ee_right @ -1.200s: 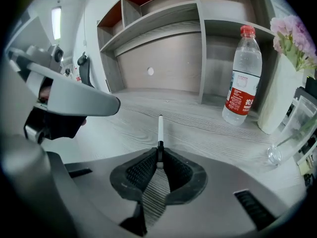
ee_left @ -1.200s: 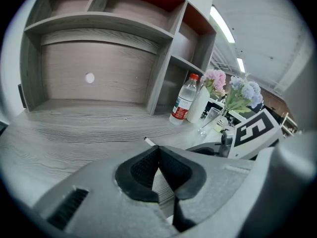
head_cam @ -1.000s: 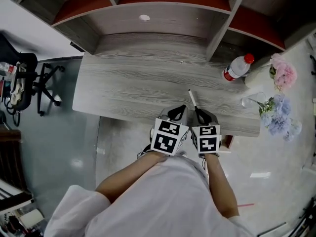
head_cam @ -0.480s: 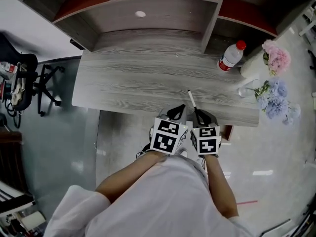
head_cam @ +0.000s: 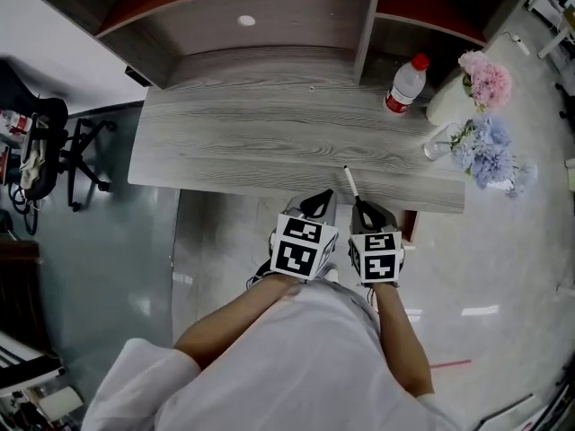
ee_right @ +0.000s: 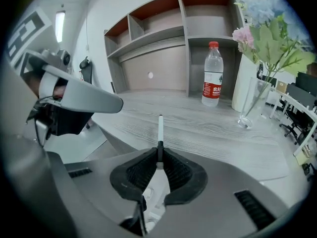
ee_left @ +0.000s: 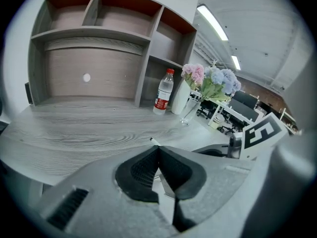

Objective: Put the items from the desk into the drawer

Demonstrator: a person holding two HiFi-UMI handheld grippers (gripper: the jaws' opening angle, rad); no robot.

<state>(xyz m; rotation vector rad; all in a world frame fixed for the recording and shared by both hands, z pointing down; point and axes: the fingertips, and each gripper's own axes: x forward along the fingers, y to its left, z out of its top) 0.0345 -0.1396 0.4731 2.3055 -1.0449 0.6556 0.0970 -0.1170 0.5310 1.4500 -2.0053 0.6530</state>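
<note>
While I stand at the front of the long grey wood-grain desk (head_cam: 243, 142), my right gripper (head_cam: 362, 206) is clenched on the dark end of a slim white pen (head_cam: 350, 183). The pen's pale barrel reaches forward over the desk's near edge and points toward the shelves. My right gripper view shows the pen (ee_right: 160, 130) pinched upright between the two black ribbed pads, right at the jaw tips of the right gripper (ee_right: 159, 157).

My left gripper (head_cam: 319, 203) hangs just beside it, in front of the desk edge. Its jaws are pressed together with nothing between them, as its own view of the left gripper (ee_left: 158, 150) confirms.

At the desk's far right corner stands a clear plastic water bottle with a red cap and red label (head_cam: 402, 85), under the grey shelf unit with red-brown insides (head_cam: 269, 25). Next to the bottle are a tall white vase (head_cam: 445, 104) of pink flowers (head_cam: 486, 83) and a clear glass (head_cam: 437, 142) with blue flowers (head_cam: 490, 155). A black office chair (head_cam: 54, 142) sits well off to the left on the glossy floor.
</note>
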